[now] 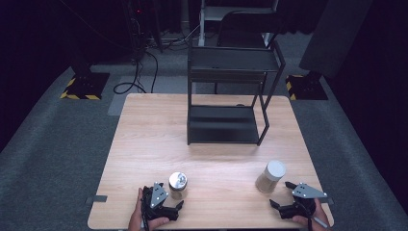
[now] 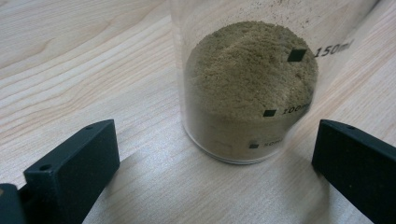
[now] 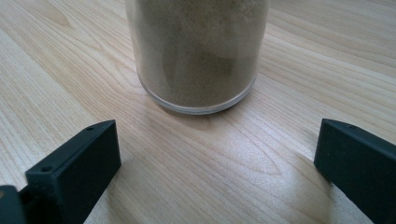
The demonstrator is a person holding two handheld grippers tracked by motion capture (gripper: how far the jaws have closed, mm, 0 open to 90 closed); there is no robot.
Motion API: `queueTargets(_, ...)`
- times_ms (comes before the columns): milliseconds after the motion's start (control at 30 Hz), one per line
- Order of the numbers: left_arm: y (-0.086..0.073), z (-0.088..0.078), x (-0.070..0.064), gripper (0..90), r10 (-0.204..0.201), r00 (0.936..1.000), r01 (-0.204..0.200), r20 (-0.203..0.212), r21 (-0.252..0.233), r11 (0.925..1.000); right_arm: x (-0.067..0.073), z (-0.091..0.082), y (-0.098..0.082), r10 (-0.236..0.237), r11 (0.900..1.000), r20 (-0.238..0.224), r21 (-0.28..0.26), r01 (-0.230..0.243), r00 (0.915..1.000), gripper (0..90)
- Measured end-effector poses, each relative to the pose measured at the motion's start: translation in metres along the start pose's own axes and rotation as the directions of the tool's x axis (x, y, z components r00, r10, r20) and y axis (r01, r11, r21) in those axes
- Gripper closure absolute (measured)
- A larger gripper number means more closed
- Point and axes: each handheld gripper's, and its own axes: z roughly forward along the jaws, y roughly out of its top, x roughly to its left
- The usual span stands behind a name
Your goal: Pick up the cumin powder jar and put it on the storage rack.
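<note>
Two clear jars of tan powder stand near the table's front edge. The left jar (image 1: 177, 185) has a silver lid; in the left gripper view this jar (image 2: 247, 84) carries 100 ml and 150 ml marks. My left gripper (image 1: 164, 198) (image 2: 217, 156) is open just in front of it, and the jaws do not touch the glass. The right jar (image 1: 271, 176) (image 3: 198, 51) has a white lid. My right gripper (image 1: 281, 194) (image 3: 217, 151) is open a little short of that jar, with bare wood between its jaws.
A black two-shelf metal rack (image 1: 226, 122) stands at the back middle of the wooden table (image 1: 154, 144). Grey carpet, cables and stand feet with yellow-black stripes (image 1: 82, 89) lie beyond the table.
</note>
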Motion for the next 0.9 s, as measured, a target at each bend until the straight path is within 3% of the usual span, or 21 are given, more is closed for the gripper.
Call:
queueTargets(400,0.000,0.000,0.001,0.6,0.002,1.0000,-0.002,0.005,0.000,1.0000,0.001,0.000,0.000,0.003,1.000,0.005,0.000,-0.003,1.0000,0.0)
queueTargets(567,0.002,-0.001,0.004,0.6,-0.037,0.9992,0.037,0.015,0.004,0.9993,0.001,0.000,0.000,0.005,1.000,0.004,0.001,-0.005,1.0000,0.0)
queueTargets(733,0.011,-0.006,0.004,0.9,-0.011,0.9999,0.011,0.000,-0.012,0.9999,0.001,0.000,0.000,0.005,1.000,0.004,0.001,-0.005,1.0000,0.0)
queueTargets(900,0.019,-0.006,0.005,0.9,0.015,0.9996,-0.014,0.024,-0.033,0.9994,0.001,0.000,0.000,0.005,1.000,0.004,0.001,-0.005,1.0000,0.0)
